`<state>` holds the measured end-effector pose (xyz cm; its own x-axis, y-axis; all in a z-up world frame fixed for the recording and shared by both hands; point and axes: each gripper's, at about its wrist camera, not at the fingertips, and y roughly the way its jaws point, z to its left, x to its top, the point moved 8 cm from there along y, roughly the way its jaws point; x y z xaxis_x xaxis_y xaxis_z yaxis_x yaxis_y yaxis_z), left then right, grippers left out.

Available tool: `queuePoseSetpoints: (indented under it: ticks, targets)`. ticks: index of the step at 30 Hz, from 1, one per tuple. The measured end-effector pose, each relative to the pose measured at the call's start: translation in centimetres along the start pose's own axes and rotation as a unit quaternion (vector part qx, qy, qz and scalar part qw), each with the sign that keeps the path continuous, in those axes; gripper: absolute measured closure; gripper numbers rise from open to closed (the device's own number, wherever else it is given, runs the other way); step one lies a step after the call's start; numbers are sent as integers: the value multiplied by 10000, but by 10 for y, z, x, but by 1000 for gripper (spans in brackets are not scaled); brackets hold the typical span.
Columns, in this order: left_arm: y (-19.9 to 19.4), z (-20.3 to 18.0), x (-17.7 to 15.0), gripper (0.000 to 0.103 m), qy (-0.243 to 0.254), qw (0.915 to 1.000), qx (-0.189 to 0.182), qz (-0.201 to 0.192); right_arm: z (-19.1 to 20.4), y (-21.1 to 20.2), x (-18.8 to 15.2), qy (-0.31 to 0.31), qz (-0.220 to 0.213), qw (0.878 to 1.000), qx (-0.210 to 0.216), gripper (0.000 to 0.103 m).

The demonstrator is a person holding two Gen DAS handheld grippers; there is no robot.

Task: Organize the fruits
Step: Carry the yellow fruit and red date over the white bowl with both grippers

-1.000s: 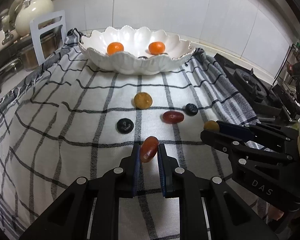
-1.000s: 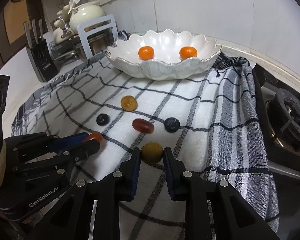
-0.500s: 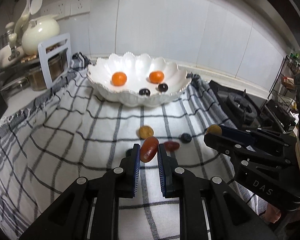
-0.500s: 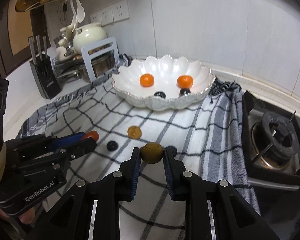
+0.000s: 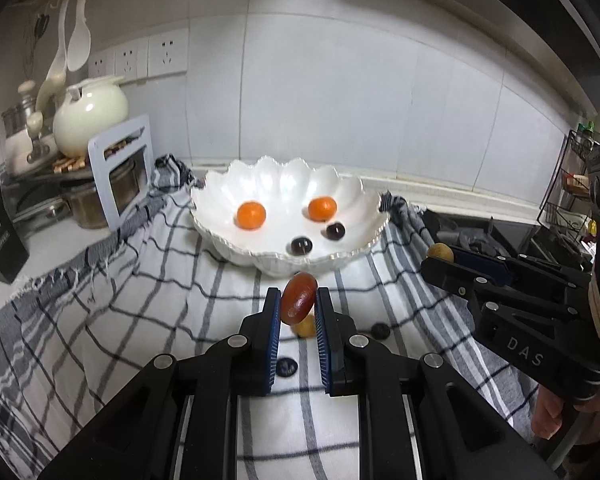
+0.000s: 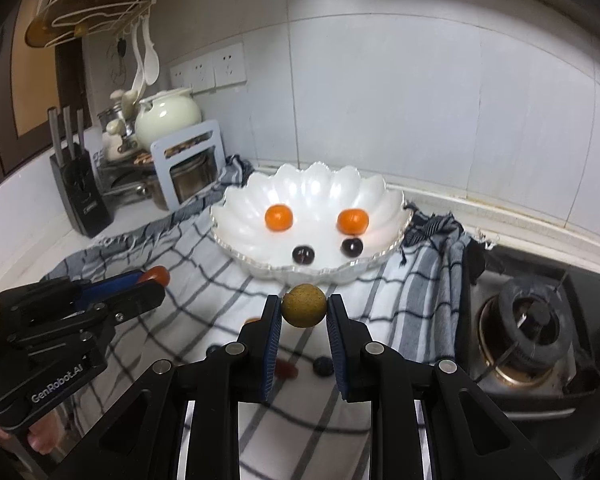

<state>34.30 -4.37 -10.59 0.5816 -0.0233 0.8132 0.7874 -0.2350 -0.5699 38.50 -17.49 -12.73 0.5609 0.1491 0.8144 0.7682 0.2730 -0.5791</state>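
My left gripper (image 5: 297, 302) is shut on a red oval fruit (image 5: 298, 298), held above the checked cloth in front of the white scalloped bowl (image 5: 356, 192). My right gripper (image 6: 303, 307) is shut on a round tan fruit (image 6: 303, 305), also raised before the bowl (image 6: 392, 200). The bowl holds two oranges (image 5: 251, 215) (image 5: 322, 208) and two dark round fruits (image 5: 301, 245) (image 5: 335, 231). On the cloth below lie a tan fruit (image 5: 305, 326), two dark fruits (image 5: 380, 330) (image 5: 286, 366) and a red fruit (image 6: 286, 370).
The checked cloth (image 5: 140, 300) covers the counter. A gas hob (image 6: 528, 328) lies to the right. A knife block (image 6: 80, 192), a cream pot (image 6: 168, 118) and a grey rack (image 6: 188, 168) stand at the left by the wall.
Both grippers have risen with their fruits and moved nearer the bowl. The fruits on the cloth now lie lower in view, partly behind the fingers.
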Motion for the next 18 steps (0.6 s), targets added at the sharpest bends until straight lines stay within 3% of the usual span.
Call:
queuePoseSetpoints:
  ticks: [11,18]
  targets:
    - [12,13,44,85,153,9994,110,-290,-15,19,41,143,-252,9994,-166,78]
    - [32,16,64,85,249,9993,91,-266,-22,40,61,178,-251,9993,-229,78]
